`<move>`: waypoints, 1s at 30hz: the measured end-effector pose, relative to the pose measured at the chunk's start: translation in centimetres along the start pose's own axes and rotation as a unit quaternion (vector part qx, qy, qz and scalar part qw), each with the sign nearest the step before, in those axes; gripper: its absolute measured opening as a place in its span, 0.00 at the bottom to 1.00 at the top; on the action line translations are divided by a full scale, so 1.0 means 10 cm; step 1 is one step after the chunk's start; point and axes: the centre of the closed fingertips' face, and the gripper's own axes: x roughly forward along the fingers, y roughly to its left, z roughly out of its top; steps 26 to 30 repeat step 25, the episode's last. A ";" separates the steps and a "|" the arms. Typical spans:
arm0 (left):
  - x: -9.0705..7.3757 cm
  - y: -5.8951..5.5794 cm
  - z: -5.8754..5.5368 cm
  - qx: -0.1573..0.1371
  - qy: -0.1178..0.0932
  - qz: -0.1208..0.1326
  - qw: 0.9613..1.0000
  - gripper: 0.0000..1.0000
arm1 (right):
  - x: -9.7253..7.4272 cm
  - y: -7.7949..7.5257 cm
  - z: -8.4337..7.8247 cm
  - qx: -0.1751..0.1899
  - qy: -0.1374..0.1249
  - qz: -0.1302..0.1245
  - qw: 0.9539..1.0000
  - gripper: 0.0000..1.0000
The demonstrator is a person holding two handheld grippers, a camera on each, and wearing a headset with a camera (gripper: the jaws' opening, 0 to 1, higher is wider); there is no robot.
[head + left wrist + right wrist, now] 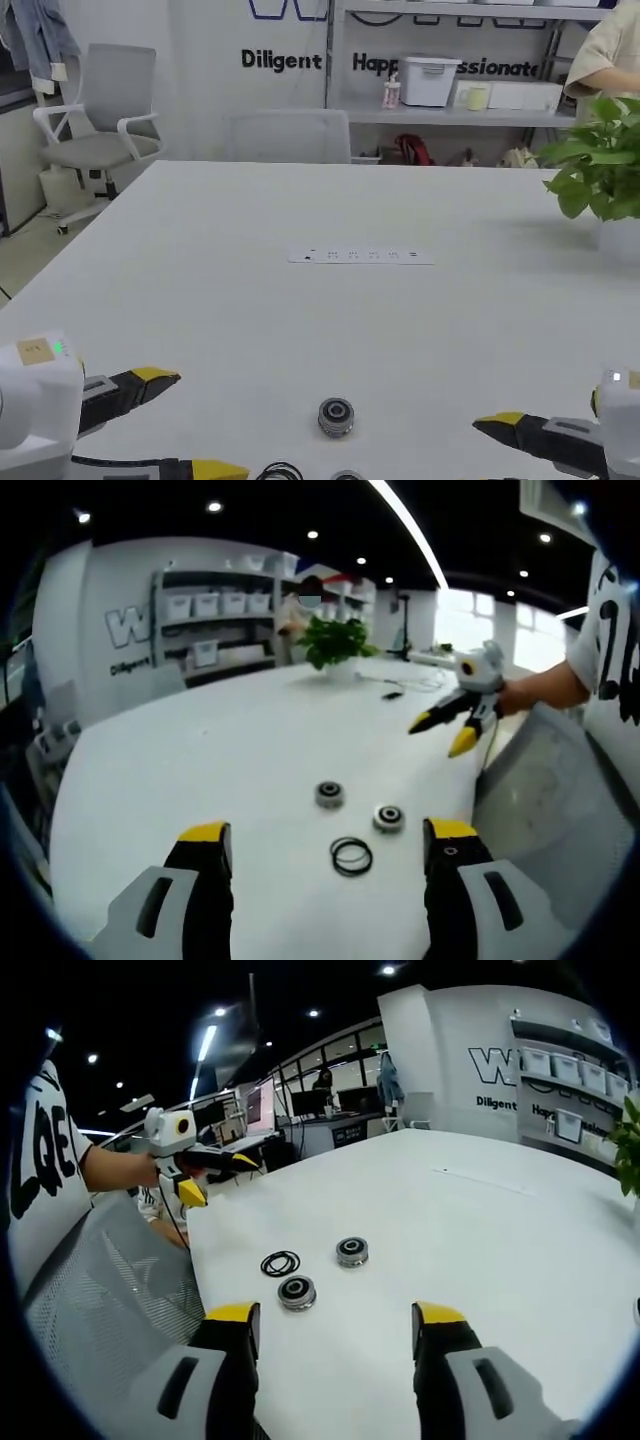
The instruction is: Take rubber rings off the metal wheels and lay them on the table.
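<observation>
Two metal wheels [329, 794], loose rubber rings [351, 856] on table [300, 210] | left gripper [327, 831], right gripper [336, 1312] both apart, empty | wall lettering [282, 60]: "Diligent"

In the head view, black words stand on the white wall [200, 90] at the top middle: "Diligent", then "Happ" and "ssionate". A white box [430, 82] hides the letters between. In the right gripper view, upper right, a big "W" sits above "Diligent". At the left edge, a person's white shirt [40, 1175] has big black letters like "LQE".
</observation>
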 end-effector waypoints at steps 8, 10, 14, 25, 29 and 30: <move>0.01 -0.02 0.00 0.000 0.001 -0.003 1.000 0.79 | -0.02 0.00 -0.07 -0.011 0.011 -0.008 1.000 0.59; 0.01 -0.01 0.00 0.000 0.001 -0.003 1.000 0.79 | -0.02 0.00 -0.07 -0.014 0.012 -0.008 1.000 0.59; 0.01 -0.01 -0.01 0.000 0.002 -0.004 1.000 0.79 | -0.02 0.01 -0.09 -0.017 0.016 -0.008 1.000 0.59; 0.00 -0.02 -0.01 -0.002 0.002 -0.004 1.000 0.79 | -0.02 0.00 -0.12 -0.016 0.018 -0.009 1.000 0.59; 0.00 -0.02 -0.01 -0.002 0.002 -0.004 1.000 0.79 | -0.02 0.00 -0.12 -0.016 0.018 -0.009 1.000 0.59; 0.00 -0.02 -0.01 -0.002 0.002 -0.004 1.000 0.79 | -0.02 0.00 -0.12 -0.016 0.018 -0.009 1.000 0.59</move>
